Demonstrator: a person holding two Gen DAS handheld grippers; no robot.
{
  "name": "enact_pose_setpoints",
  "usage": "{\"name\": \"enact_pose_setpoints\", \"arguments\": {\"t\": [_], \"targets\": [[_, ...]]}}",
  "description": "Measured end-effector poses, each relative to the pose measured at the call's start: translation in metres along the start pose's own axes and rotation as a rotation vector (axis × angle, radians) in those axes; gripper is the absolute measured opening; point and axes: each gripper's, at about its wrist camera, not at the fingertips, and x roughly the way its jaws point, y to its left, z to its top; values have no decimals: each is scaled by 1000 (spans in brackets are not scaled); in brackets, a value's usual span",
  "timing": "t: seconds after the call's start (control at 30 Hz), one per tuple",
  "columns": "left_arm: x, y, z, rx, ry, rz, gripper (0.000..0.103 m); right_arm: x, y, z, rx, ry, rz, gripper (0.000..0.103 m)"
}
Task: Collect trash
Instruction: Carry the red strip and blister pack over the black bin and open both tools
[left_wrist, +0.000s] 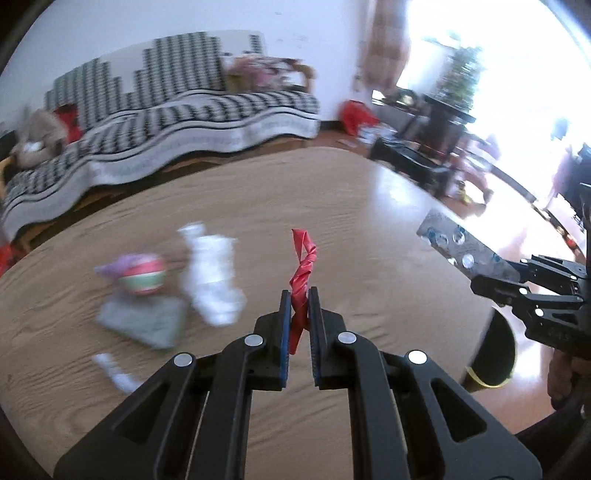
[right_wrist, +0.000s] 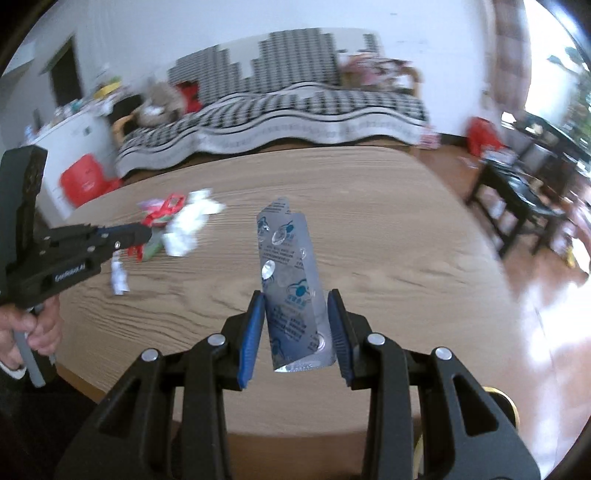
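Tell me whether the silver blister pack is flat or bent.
Bent. The blister pack curls lengthwise between the right gripper's blue pads, and its bottom edge shows a curve.

Home living room, long sofa (right_wrist: 295, 110) under black-and-white patterned cover, round wood-grain surface (right_wrist: 369, 240), glossy wooden floor (right_wrist: 535, 288), dark side table (right_wrist: 517, 199)

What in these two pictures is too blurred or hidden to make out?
- Left wrist view: the pile of trash on the table is motion-blurred, so its items are unclear.
- Left wrist view: a dark bin is half hidden by the table edge.
- Right wrist view: print on the blister pack is too small to read.
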Motion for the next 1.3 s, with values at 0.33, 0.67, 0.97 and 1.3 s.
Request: {"name": "enact_pose_setpoints", "arguments": {"t": [0.33, 0.67, 0.97, 1.3], "targets": [[50, -180, 2, 170, 31, -179, 8, -81, -171, -80, 275, -22, -250, 35], [104, -300, -34, 256, 170, -359, 8, -110, -267, -152, 513, 58, -337, 35], [156, -336, -65, 288, 343, -422, 8, -93, -291, -190, 635, 202, -281, 36], [168, -346, -65, 279, 377, -450, 8, -95, -289, -196, 651, 216, -280, 36]]}}
